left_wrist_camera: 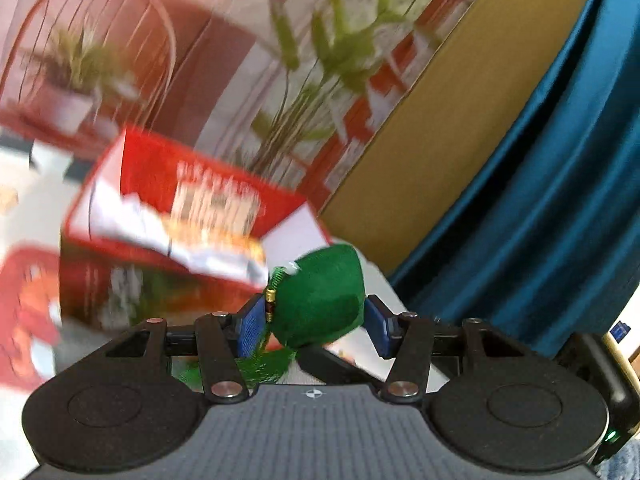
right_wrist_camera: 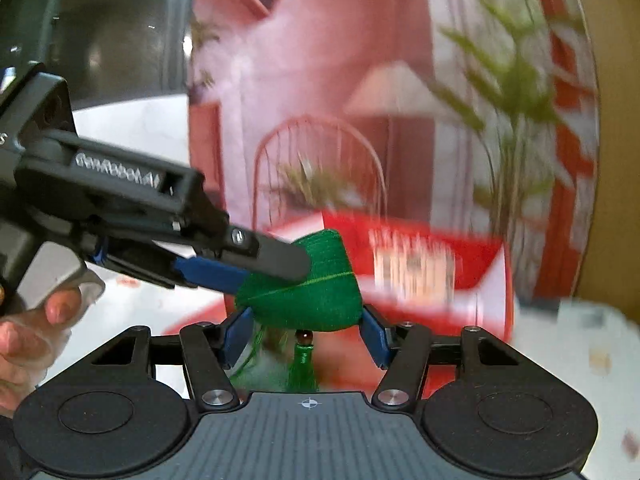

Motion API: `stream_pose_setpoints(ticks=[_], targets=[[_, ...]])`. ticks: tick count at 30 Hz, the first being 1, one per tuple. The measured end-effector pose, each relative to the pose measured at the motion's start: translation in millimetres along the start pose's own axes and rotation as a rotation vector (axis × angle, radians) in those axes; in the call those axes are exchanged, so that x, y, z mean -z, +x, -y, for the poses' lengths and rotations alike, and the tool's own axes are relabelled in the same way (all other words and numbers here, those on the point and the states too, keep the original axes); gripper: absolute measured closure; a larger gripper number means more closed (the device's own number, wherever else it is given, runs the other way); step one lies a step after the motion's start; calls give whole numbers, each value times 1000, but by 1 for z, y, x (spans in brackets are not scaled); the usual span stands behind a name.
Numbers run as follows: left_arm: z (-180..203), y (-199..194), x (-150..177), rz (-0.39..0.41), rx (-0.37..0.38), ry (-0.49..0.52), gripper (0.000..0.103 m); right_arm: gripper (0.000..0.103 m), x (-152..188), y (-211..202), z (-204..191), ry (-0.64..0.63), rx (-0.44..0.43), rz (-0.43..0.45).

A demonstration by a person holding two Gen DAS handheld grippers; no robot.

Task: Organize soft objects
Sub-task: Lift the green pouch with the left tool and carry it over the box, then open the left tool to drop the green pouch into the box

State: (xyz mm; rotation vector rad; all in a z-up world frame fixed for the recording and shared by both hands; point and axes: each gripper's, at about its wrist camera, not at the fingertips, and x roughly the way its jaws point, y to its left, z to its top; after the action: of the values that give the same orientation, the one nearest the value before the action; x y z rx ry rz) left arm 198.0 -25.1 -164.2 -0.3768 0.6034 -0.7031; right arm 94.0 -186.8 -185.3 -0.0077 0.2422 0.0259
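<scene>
A: Left gripper [left_wrist_camera: 314,322] status?
B: Clamped on the green pouch [left_wrist_camera: 324,300], blue pads [left_wrist_camera: 250,330] pressing both sides.
A: Right gripper [right_wrist_camera: 306,330]?
B: Same pouch, held up between its fingers, tassel [right_wrist_camera: 303,368] hanging below. Left one grips from the side.
A: Behind it?
B: Red box [left_wrist_camera: 180,216], blurred; potted plant backdrop [left_wrist_camera: 320,60].

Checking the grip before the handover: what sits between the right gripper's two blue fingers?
The green pouch fills the gap of the right gripper, its tassel hanging below; the left gripper pinches it too. Right wrist view.
</scene>
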Motion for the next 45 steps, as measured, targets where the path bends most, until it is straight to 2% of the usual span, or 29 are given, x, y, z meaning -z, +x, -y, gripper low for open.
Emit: stream_pose_setpoints(ticks=[7, 14, 19, 26, 34, 37, 45], targets=[[11, -5, -48, 107, -27, 49, 48, 48, -78, 20, 3, -88, -31, 82], [18, 4, -82, 162, -37, 85, 48, 48, -114, 46, 16, -154, -7, 119], [22, 27, -91, 153, -28, 103, 48, 48, -110, 62, 31, -173, 38, 91], [27, 78, -90, 76, -31, 130, 48, 49, -91, 77, 67, -134, 102, 46], [36, 94, -102, 96, -9, 164, 48, 49, -96, 76, 99, -123, 149, 84], [36, 99, -100, 82, -27, 173, 48, 49, -99, 77, 105, -132, 151, 92], [23, 111, -86, 8, -98, 186, 48, 51, -72, 97, 114, -71, 198, -37]])
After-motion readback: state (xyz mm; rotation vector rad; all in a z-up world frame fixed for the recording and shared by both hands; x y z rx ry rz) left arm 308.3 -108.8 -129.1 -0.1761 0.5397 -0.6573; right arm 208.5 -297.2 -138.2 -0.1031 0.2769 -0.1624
